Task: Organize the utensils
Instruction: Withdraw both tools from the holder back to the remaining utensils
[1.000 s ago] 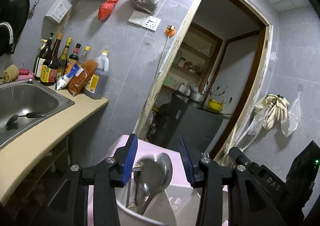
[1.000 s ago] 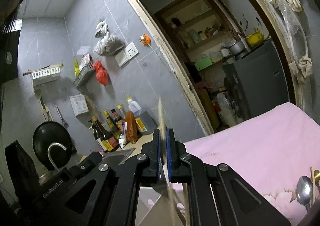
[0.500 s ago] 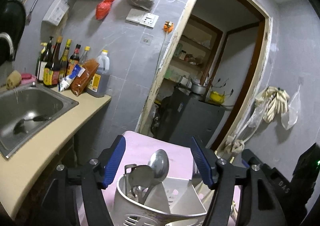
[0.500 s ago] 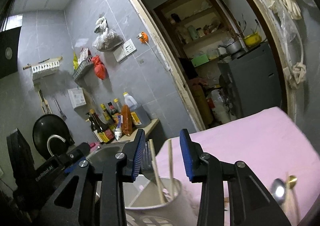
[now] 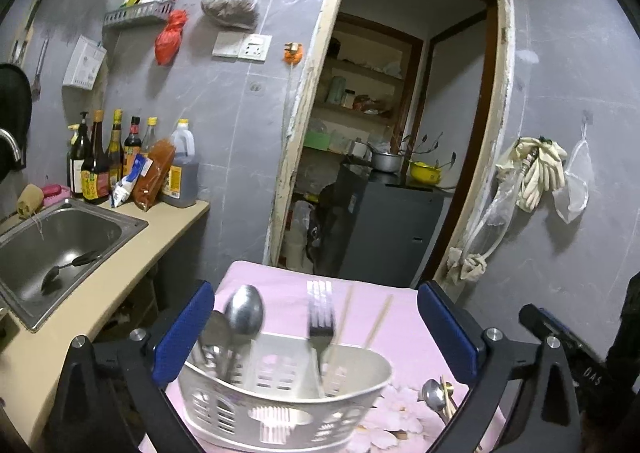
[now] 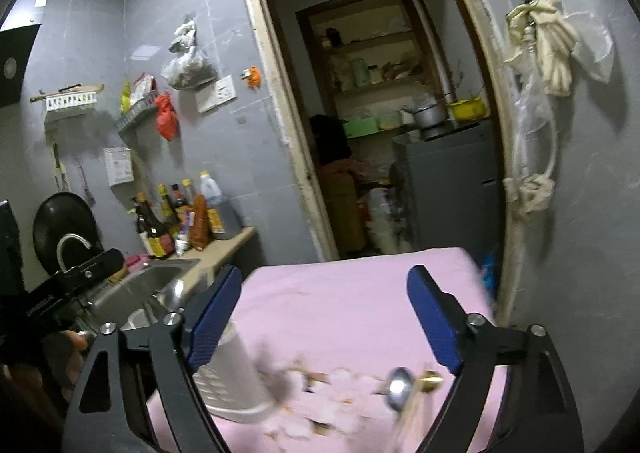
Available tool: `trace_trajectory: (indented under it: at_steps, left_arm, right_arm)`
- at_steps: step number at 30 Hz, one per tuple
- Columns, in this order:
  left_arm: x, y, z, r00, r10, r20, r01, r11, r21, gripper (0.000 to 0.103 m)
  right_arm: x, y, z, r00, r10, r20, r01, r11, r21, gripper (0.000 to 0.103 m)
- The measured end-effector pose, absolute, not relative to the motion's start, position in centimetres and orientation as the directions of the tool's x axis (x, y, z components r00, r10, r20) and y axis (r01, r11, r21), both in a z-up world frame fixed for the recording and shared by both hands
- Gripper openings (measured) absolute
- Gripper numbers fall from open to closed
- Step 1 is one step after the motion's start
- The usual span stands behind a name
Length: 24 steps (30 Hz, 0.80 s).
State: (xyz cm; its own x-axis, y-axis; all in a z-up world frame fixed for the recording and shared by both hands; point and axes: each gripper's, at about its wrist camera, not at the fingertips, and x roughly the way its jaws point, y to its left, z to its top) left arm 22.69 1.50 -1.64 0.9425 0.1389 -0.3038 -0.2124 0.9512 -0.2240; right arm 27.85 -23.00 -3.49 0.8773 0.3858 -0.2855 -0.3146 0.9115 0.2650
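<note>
A white slotted utensil holder (image 5: 288, 393) stands on the pink cloth (image 5: 276, 285). It holds spoons (image 5: 244, 313), a fork (image 5: 320, 313) and a pair of chopsticks (image 5: 376, 323). My left gripper (image 5: 316, 333) is open wide, its jaws either side of the holder without touching it. A small spoon (image 5: 432, 393) and gold-tipped chopsticks lie on the cloth to the right of the holder. In the right wrist view my right gripper (image 6: 324, 321) is open and empty above the cloth; the holder (image 6: 236, 377) is at its left finger, and the spoon (image 6: 398, 389) lies low between the fingers.
A steel sink (image 5: 48, 249) with a ladle in it sits in the counter on the left. Sauce bottles (image 5: 108, 161) stand at the wall. A doorway (image 5: 380, 173) with a dark cabinet lies behind the table. Gloves and bags hang on the right wall (image 5: 540, 173).
My right gripper opened and let the chopsticks drop into the holder, then swung right over the cloth. My left gripper opened wide and drew back from the holder.
</note>
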Motion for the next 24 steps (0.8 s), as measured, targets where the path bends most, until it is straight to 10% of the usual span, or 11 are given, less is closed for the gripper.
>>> trace_trajectory:
  at_steps: [24]
  left_arm:
    - [25.3, -11.7, -8.5, 0.892, 0.015, -0.451, -0.090, 0.985, -0.144, 0.102]
  right_arm:
    - [31.1, -35.0, -10.6, 0.838, 0.317, -0.444, -0.206, 0.937, 0.281, 0.101]
